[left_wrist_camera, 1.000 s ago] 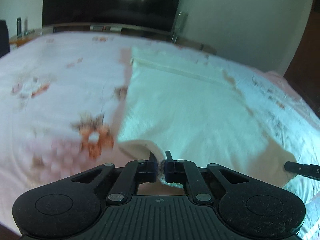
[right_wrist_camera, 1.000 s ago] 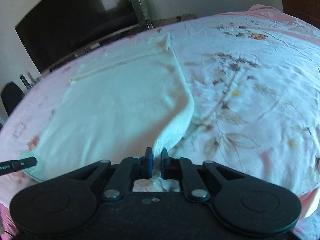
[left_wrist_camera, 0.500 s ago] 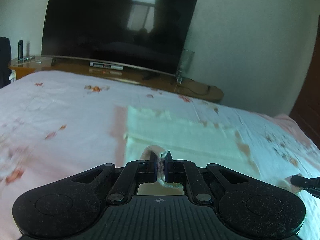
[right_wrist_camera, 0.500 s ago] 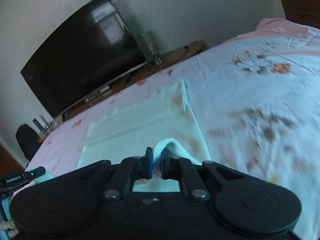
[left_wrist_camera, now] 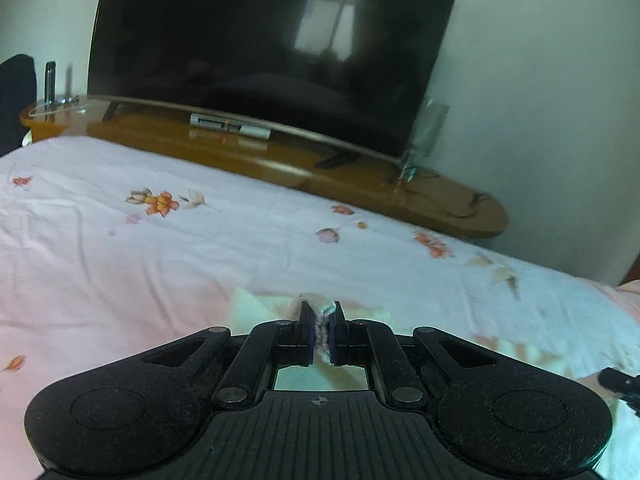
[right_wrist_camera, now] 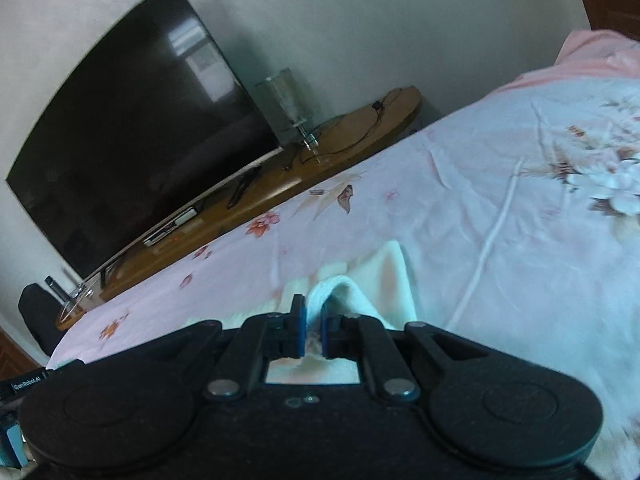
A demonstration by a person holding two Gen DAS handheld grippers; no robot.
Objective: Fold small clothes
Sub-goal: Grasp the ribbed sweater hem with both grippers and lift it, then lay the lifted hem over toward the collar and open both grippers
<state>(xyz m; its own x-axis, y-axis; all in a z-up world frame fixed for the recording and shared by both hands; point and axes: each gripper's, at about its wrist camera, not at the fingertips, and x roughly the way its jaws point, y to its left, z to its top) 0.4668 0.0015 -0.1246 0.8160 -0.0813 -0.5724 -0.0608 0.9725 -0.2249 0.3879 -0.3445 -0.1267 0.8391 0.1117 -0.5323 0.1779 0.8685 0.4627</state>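
Note:
A small cream-white garment (left_wrist_camera: 256, 306) lies on the pink floral bedsheet (left_wrist_camera: 120, 248). My left gripper (left_wrist_camera: 319, 312) is shut on a pinched edge of it, and only a strip of cloth shows ahead of the fingers. In the right wrist view the same garment (right_wrist_camera: 394, 280) bulges up in a fold, with my right gripper (right_wrist_camera: 313, 307) shut on its edge. Most of the cloth is hidden under both gripper bodies. The tip of the right gripper (left_wrist_camera: 620, 384) shows at the right edge of the left wrist view.
Beyond the far edge of the bed stands a wooden TV bench (left_wrist_camera: 280, 160) with a large dark television (left_wrist_camera: 260, 48) and a glass vase (right_wrist_camera: 286, 96). Pink bedding (right_wrist_camera: 592, 52) rises at the far right. A dark object (right_wrist_camera: 38, 316) stands left of the bench.
Both grippers have carried the garment's near edge forward over the rest of it toward the far side of the bed. Far less cloth shows ahead; the television looms larger.

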